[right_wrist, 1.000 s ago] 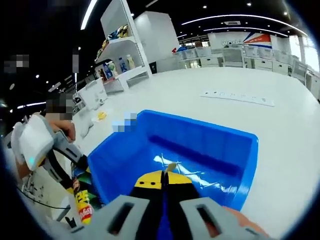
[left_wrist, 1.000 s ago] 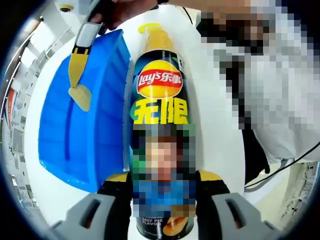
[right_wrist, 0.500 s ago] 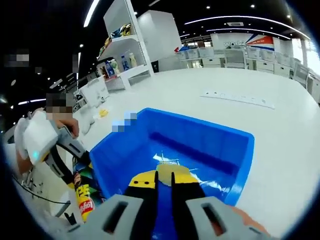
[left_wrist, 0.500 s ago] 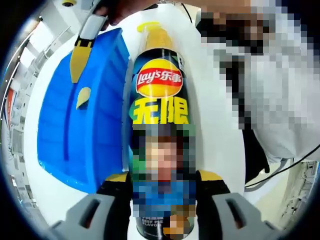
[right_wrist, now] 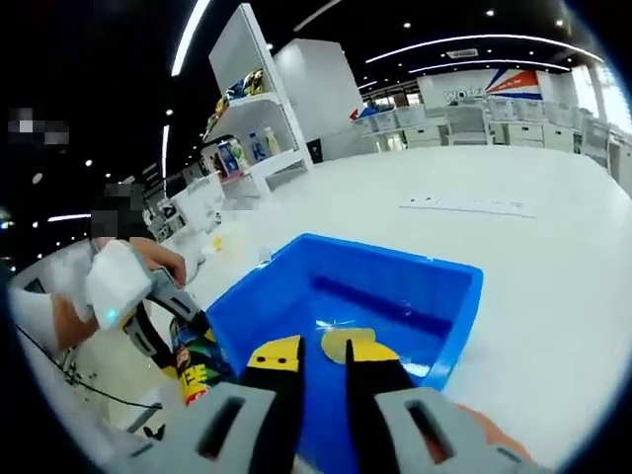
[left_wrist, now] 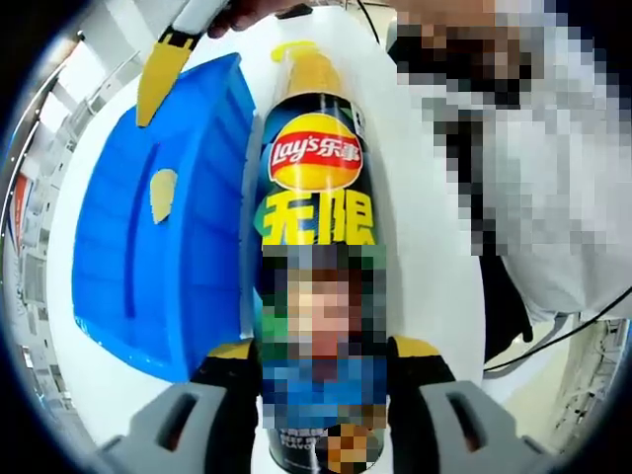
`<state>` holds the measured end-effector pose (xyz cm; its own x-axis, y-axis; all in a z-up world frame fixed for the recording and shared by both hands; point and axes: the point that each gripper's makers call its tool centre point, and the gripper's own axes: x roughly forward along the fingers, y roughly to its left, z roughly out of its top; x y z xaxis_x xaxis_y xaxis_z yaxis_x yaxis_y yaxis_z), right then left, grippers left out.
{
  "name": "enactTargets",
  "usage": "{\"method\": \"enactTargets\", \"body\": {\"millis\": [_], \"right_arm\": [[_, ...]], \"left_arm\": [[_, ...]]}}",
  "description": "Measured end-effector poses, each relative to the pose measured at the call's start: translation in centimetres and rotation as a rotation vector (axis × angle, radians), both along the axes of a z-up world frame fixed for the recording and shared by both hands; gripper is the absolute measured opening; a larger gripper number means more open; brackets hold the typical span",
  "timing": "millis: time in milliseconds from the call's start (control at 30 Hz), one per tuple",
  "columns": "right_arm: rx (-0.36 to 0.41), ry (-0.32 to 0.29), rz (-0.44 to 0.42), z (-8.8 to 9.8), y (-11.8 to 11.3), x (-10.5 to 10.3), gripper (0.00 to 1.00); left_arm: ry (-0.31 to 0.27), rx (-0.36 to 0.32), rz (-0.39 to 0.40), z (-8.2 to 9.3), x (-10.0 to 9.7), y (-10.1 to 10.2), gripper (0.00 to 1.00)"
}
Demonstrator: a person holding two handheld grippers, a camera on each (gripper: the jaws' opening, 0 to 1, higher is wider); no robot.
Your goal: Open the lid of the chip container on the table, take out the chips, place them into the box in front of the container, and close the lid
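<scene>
right hand-held gripper (right_wrist: 324, 360), jaws narrowly parted and empty, is hovering over chip (right_wrist: 341, 343) in box (right_wrist: 449, 331); left hand-held gripper (left_wrist: 321, 360) is clamping chip container (left_wrist: 316, 227), lying beside box.

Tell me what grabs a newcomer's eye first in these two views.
The tall Lay's chip container fills the middle of the left gripper view, clamped near its base by the left gripper. Beside it on the white table sits the bright blue box, with a single chip lying on its floor. In the right gripper view the right gripper hangs open above that chip.
</scene>
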<state>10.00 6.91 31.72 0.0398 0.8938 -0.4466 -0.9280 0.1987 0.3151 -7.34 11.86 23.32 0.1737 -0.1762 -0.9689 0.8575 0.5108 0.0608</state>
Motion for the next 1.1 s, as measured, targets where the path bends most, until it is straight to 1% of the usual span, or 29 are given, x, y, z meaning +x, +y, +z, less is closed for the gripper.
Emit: {"method": "enactTargets", "body": {"millis": [33, 67, 133, 200, 267, 300, 367, 400, 433, 500, 567, 600, 700, 767, 867, 933, 967, 1000, 1067, 1100], "right_arm": [[0.031, 0.005, 0.001, 0.5, -0.4, 0.1, 0.17], [0.044, 0.006, 0.004, 0.8, -0.8, 0.1, 0.17], [0.057, 0.011, 0.001, 1.2, -1.9, 0.0, 0.17], [0.065, 0.008, -0.009, 1.5, -3.2, 0.3, 0.17], [0.08, 0.01, -0.002, 1.9, -4.6, 0.4, 0.18], [0.089, 0.012, 0.007, 2.1, -5.0, 0.3, 0.18], [0.131, 0.007, 0.051, 2.7, -6.1, -0.1, 0.21], [0.142, -0.001, 0.071, 2.9, -6.6, -0.3, 0.23], [0.156, -0.028, 0.095, 3.0, -7.3, -0.3, 0.26], [0.15, -0.077, 0.12, 2.5, -8.8, -0.3, 0.26], [0.16, -0.09, 0.137, 2.2, -10.0, -0.4, 0.26], [0.166, -0.09, 0.142, 1.9, -10.9, -0.3, 0.26], [0.189, -0.117, 0.135, 0.8, -13.5, 0.5, 0.25], [0.208, -0.128, 0.146, 0.1, -15.0, 0.4, 0.25], [0.207, -0.152, 0.17, -1.1, -16.3, -0.1, 0.24], [0.2, -0.158, 0.186, -2.2, -17.1, -0.1, 0.23], [0.2, -0.164, 0.195, -2.5, -17.2, -0.3, 0.22], [0.209, -0.188, 0.22, -2.8, -17.3, -0.5, 0.21], [0.223, -0.181, 0.25, -3.0, -17.2, -1.4, 0.2], [0.226, -0.187, 0.262, -3.1, -17.1, -1.7, 0.19]], "left_arm": [[0.0, 0.001, 0.0, 0.0, 0.0, 0.0, 0.52], [0.001, 0.002, -0.001, 0.0, 0.0, 0.0, 0.52], [0.001, 0.002, 0.0, 0.0, 0.0, 0.0, 0.52], [0.002, 0.002, -0.001, -0.1, 0.0, 0.0, 0.52], [0.003, 0.002, -0.001, -0.1, 0.0, 0.0, 0.53], [0.004, 0.002, -0.001, -0.1, 0.0, 0.0, 0.53], [0.006, 0.003, -0.001, -0.1, 0.0, 0.0, 0.53], [0.007, 0.003, -0.001, -0.2, 0.1, 0.0, 0.53], [0.007, 0.004, -0.002, -0.2, 0.1, 0.1, 0.53], [0.006, 0.003, -0.002, -0.2, 0.1, 0.0, 0.53], [0.005, 0.0, -0.002, -0.2, 0.0, -0.1, 0.53], [0.005, -0.003, -0.001, -0.2, -0.1, -0.1, 0.53], [0.005, -0.005, 0.0, -0.2, -0.1, -0.2, 0.53], [0.004, -0.004, -0.001, -0.2, -0.1, -0.2, 0.53], [0.0, -0.007, -0.001, -0.2, -0.1, -0.2, 0.53], [-0.003, -0.009, 0.0, -0.1, 0.0, -0.2, 0.53], [-0.005, -0.01, -0.001, -0.1, 0.0, -0.2, 0.53], [-0.005, -0.009, -0.001, -0.2, 0.0, -0.2, 0.53], [-0.007, -0.007, -0.001, -0.1, 0.0, -0.2, 0.53], [-0.008, -0.007, -0.001, -0.1, 0.0, -0.2, 0.53]]}}
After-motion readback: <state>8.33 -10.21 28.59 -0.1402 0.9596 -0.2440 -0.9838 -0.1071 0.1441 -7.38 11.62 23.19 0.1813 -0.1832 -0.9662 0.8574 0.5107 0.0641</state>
